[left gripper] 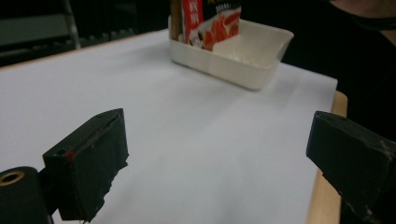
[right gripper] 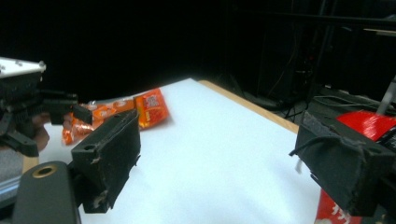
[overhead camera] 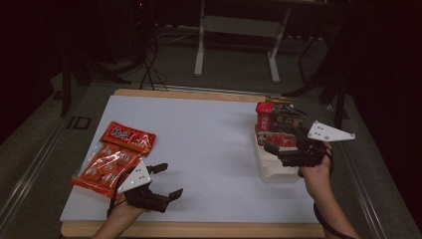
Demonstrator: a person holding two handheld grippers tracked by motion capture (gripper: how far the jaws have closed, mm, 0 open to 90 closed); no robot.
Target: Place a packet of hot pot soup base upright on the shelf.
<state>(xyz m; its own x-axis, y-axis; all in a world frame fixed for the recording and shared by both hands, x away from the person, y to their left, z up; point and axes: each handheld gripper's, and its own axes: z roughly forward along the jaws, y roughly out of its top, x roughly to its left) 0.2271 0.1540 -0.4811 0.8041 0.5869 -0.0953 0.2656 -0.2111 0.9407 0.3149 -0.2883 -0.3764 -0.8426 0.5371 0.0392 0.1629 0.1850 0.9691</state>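
— High view: why do the right tongs (overhead camera: 281,145) gape wide and empty over the white plastic bin (overhead camera: 271,169)?

— Red snack packs (overhead camera: 272,119) stand inside it, seemingly just dropped. Left tongs (overhead camera: 165,180), open and empty, wait beside the flat orange candy bag (overhead camera: 112,158).

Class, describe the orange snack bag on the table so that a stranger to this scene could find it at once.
Start from the white table top and go to its near left corner, beside the open left gripper. There lies the orange snack bag, flat, with a red printed header and round pieces showing through its clear front. The other packets stand upright in the white tray across the table; this one alone lies loose.
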